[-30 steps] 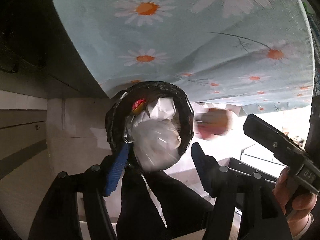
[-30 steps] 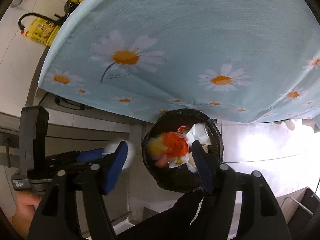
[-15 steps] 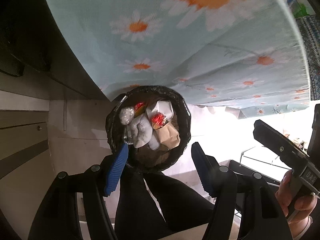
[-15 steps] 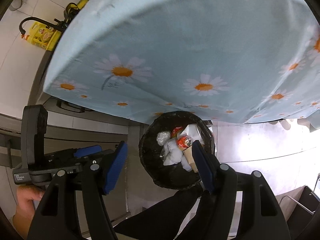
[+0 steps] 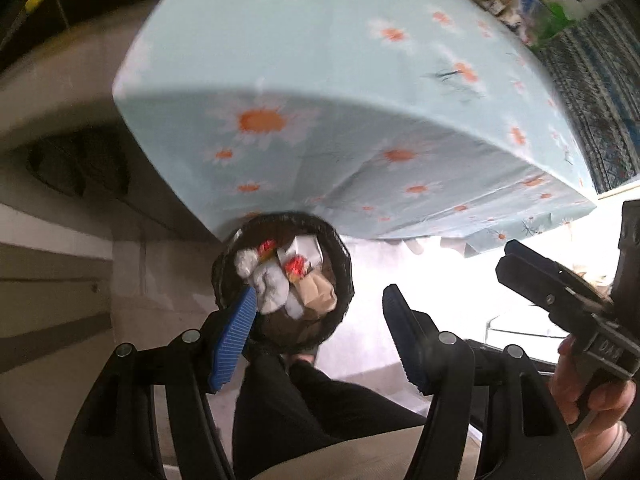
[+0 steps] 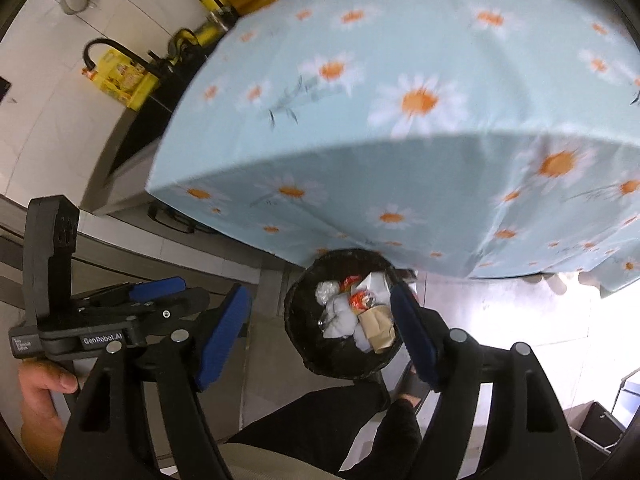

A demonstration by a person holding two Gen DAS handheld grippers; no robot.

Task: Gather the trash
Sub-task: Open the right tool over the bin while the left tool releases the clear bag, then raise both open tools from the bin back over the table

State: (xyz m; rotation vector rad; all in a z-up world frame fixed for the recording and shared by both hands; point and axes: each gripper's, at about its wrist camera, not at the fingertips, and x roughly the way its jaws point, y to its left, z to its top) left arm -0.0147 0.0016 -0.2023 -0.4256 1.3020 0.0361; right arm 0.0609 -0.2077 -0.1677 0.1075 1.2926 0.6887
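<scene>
Your left gripper [image 5: 318, 336], with its ribbed blue pads, hangs spread apart with nothing between the jaws, pointing steeply down at the round bin lined with a black plastic bag [image 5: 344, 276] on the pale tiled floor [image 5: 160, 276]. Your right gripper [image 6: 320, 334] is also empty, and its jaws are opening wider at this moment; no object sits between them. The collected trash lies inside the bin: crumpled white tissue [image 6: 340, 318], a small ball of silver foil [image 6: 325, 291], a red and orange snack wrapper [image 6: 359, 301], a folded white paper scrap [image 6: 378, 283] and a crumpled brown paper piece [image 6: 378, 322]. The bin stands just beside the hanging edge of the light blue tablecloth printed with white and orange daisies [image 6: 400, 152], partly tucked under it. Your dark trouser legs [image 5: 304, 412] show below the bin in both views. In the right wrist view your left hand [image 6: 40, 396] grips the black handle of its tool, and yellow bottles [image 6: 124, 76] stand on the counter beyond the table.
</scene>
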